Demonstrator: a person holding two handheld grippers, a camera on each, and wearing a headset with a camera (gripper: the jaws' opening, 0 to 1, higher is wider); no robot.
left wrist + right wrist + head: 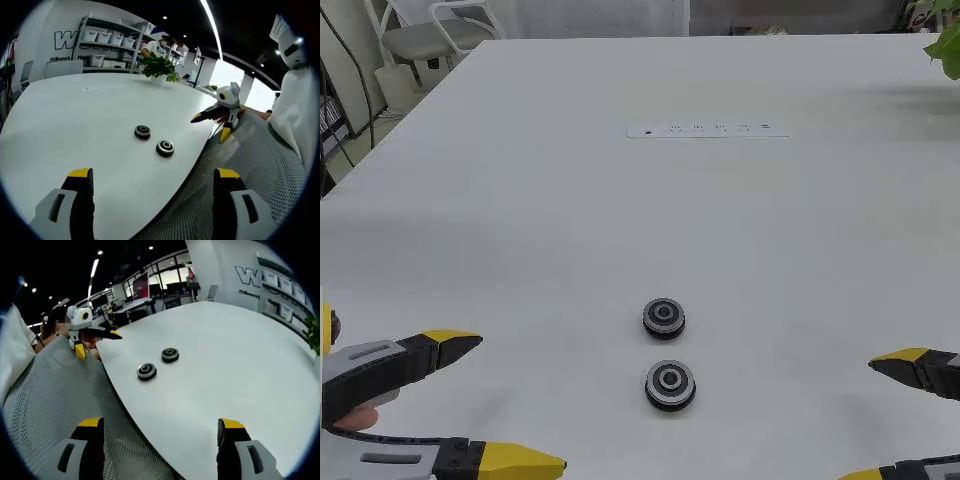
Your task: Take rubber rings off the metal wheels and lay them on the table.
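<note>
rubber rings (pixel 670 404) look to be on both metal wheels, as the dark band round each rim, though at this size i cannot sharply tell rubber from metal. none lies loose on the table (pixel 550 210), so i judge the job not begun: two rings to strip off and two to lay down.

the white table carries a flush socket strip (pixel 708 129), which i take as the mark for places. the left gripper (pixel 520 402) is well to the person's side of the strip and off to its left. its yellow-tipped jaws are spread wide, gripping nothing and touching nothing. the right gripper (pixel 857 420) is equally far on the person's side of the strip, off to its right. its jaws are just as wide apart and it holds nothing.

the wheels lie flat between the two grippers, well short of the strip and a little left of its middle. the far wheel (pixel 664 318) sits toward the strip and the near wheel (pixel 670 385) just behind it. the two are close but apart, and neither gripper touches them.
</note>
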